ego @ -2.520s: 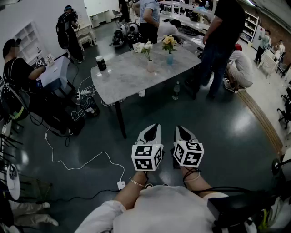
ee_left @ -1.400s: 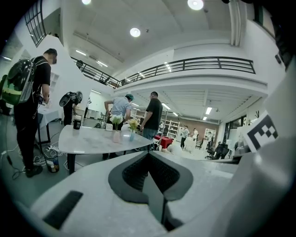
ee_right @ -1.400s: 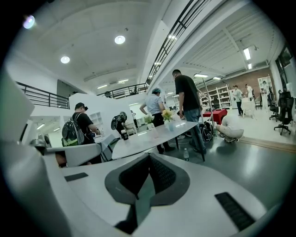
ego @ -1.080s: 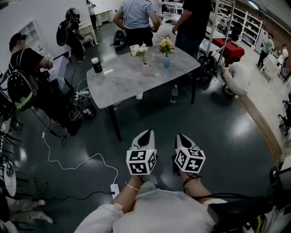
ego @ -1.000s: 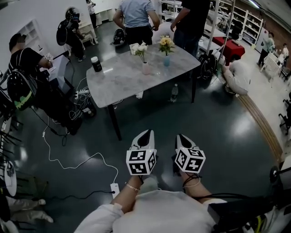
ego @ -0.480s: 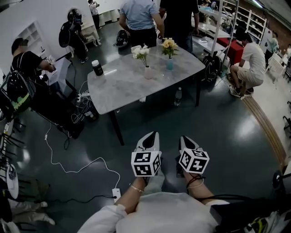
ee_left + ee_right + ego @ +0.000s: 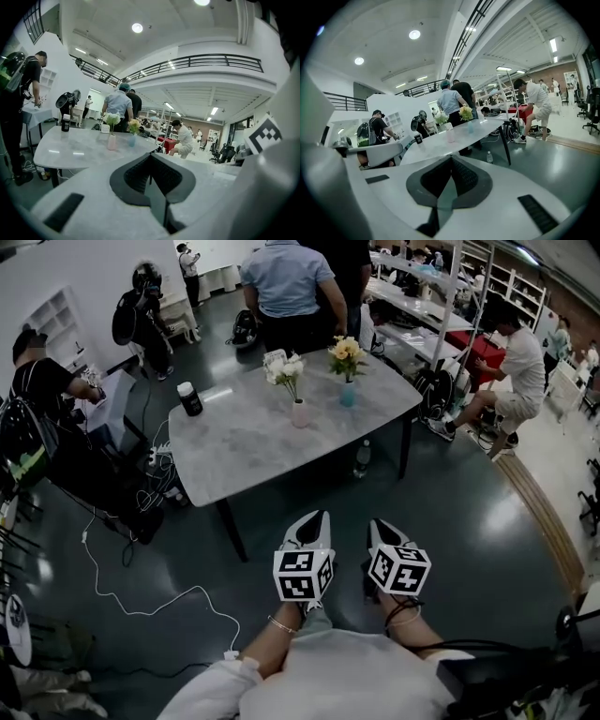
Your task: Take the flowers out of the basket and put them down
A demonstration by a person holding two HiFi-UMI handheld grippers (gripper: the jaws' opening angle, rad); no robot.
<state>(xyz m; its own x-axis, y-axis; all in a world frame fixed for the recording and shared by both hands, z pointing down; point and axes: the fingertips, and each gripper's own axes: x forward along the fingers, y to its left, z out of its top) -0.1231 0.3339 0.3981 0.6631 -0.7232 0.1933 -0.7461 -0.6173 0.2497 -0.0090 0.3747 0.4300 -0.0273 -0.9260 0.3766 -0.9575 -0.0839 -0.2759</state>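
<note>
Far ahead of me stands a grey marble table. On it are white flowers in a pink vase and yellow flowers in a blue vase. No basket shows in any view. My left gripper and right gripper are held side by side in front of my body, over the dark floor and short of the table. Both are shut with nothing in them. The left gripper view has the shut left gripper below the pink vase. In the right gripper view the shut right gripper points toward the yellow flowers.
A dark can and a small white box also stand on the table. A person in a blue shirt stands behind it, another crouches at the right. A water bottle and cables lie on the floor.
The table and the flowers have come nearer in the head view as I moved toward them. Both grippers kept their place before my body and stayed shut.
</note>
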